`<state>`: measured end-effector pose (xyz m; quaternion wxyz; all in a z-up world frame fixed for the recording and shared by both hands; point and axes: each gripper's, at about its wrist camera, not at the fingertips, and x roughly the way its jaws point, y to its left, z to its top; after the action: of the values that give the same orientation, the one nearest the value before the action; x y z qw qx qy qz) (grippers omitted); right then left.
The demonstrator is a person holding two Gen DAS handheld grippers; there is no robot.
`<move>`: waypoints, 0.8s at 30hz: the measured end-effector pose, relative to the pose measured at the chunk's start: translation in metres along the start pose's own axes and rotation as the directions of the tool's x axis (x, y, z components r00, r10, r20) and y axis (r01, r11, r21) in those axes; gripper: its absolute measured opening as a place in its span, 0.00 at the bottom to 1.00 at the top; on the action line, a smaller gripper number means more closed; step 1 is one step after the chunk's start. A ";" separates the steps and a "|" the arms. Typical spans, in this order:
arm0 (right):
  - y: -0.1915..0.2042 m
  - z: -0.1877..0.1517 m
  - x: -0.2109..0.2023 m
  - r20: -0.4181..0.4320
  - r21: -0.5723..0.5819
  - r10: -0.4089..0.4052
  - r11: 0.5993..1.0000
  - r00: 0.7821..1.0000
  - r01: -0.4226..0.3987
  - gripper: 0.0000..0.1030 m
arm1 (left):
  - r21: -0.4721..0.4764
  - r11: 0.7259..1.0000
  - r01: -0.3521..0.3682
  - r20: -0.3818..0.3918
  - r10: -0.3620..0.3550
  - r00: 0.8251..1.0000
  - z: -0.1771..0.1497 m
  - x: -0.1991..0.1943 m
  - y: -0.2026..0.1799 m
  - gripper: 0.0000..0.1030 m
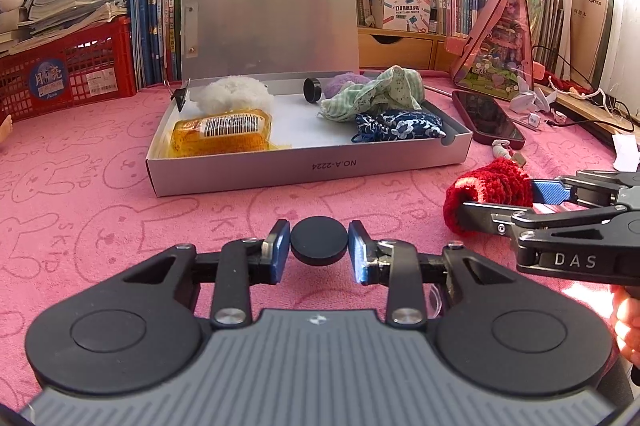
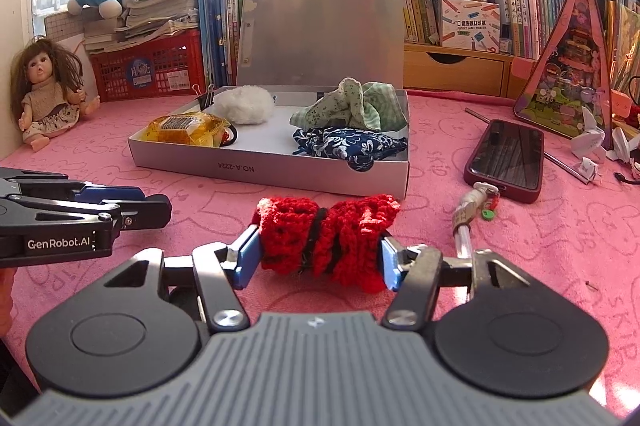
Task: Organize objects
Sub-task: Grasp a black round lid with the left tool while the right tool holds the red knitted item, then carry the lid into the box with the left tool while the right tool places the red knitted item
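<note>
A small black round disc (image 1: 319,240) lies on the pink cloth, and my left gripper (image 1: 319,246) is shut on it, blue pads touching its two sides. A red knitted piece (image 2: 328,238) with dark bands sits between the blue pads of my right gripper (image 2: 320,258), which press into both of its ends. In the left wrist view the right gripper (image 1: 500,196) reaches in from the right around the red knitted piece (image 1: 490,186). The left gripper (image 2: 156,202) shows side-on at the left of the right wrist view, its disc hidden. Behind both stands an open silver box (image 1: 308,166).
The box holds a white fluffy ball (image 1: 234,94), a yellow packet (image 1: 224,132), a black cap (image 1: 313,89), green cloth (image 1: 376,92) and a blue floral pouch (image 1: 400,124). A phone (image 2: 506,160) with a charm lies right, a doll (image 2: 48,94) far left; books and a red crate (image 1: 68,70) line the back.
</note>
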<state>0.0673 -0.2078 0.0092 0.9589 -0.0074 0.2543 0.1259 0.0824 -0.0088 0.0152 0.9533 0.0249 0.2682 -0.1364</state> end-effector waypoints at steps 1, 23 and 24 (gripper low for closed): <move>0.001 0.002 -0.001 0.006 -0.003 -0.002 1.000 1.000 0.002 0.61 | 0.004 1.000 -0.002 0.010 0.002 1.000 0.003 -0.002 0.000 0.36; -0.015 0.057 0.040 -0.064 0.145 -0.056 0.987 0.996 0.064 0.61 | -0.043 0.994 -0.097 0.090 0.101 0.991 0.055 0.030 0.028 0.36; -0.016 0.060 0.043 -0.064 0.152 -0.055 0.986 0.996 0.065 0.61 | -0.045 0.994 -0.103 0.086 0.107 0.991 0.056 0.033 0.030 0.36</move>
<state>0.1363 -0.2084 0.0399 0.9519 0.0553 0.2913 0.0767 0.1460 0.0052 0.0447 0.9705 0.0134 0.2266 -0.0816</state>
